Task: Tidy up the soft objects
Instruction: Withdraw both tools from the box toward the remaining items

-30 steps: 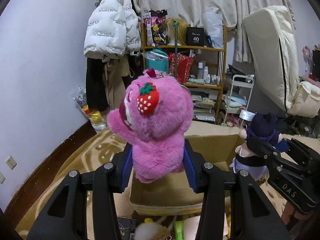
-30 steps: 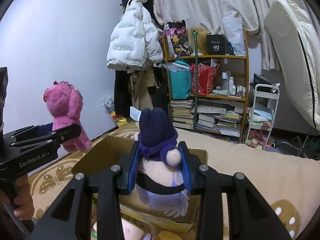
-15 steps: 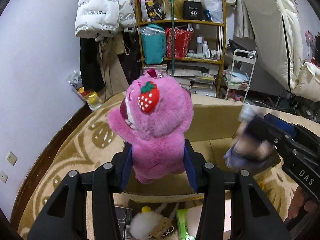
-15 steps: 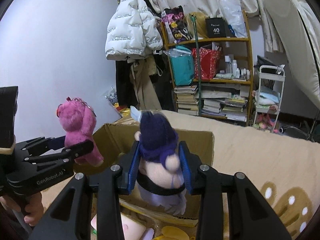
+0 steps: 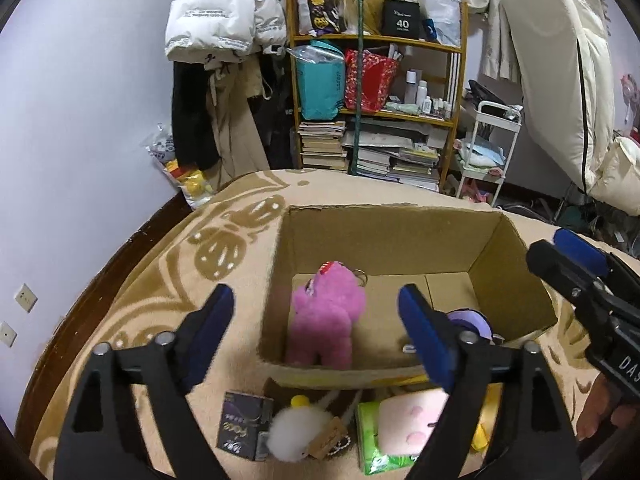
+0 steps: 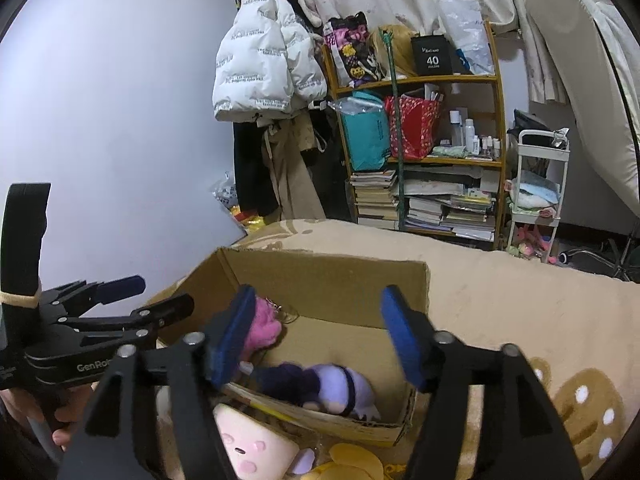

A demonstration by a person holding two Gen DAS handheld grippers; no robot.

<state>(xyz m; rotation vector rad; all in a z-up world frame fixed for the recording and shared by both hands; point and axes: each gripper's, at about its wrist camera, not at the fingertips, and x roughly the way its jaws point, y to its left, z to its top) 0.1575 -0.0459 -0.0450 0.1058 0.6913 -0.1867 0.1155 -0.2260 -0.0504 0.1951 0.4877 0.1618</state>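
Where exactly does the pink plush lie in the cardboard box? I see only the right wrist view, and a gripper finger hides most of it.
Observer: The pink plush bear lies on the floor of the cardboard box, at its left side, feet toward the near wall.
Operator: Does the left gripper hold anything?
Observer: No. The left gripper is open; its jaws have just been opening, with nothing between the pads.
Operator: What lies before the box, left side?
Observer: A white fluffy pompom beside a dark small packet.
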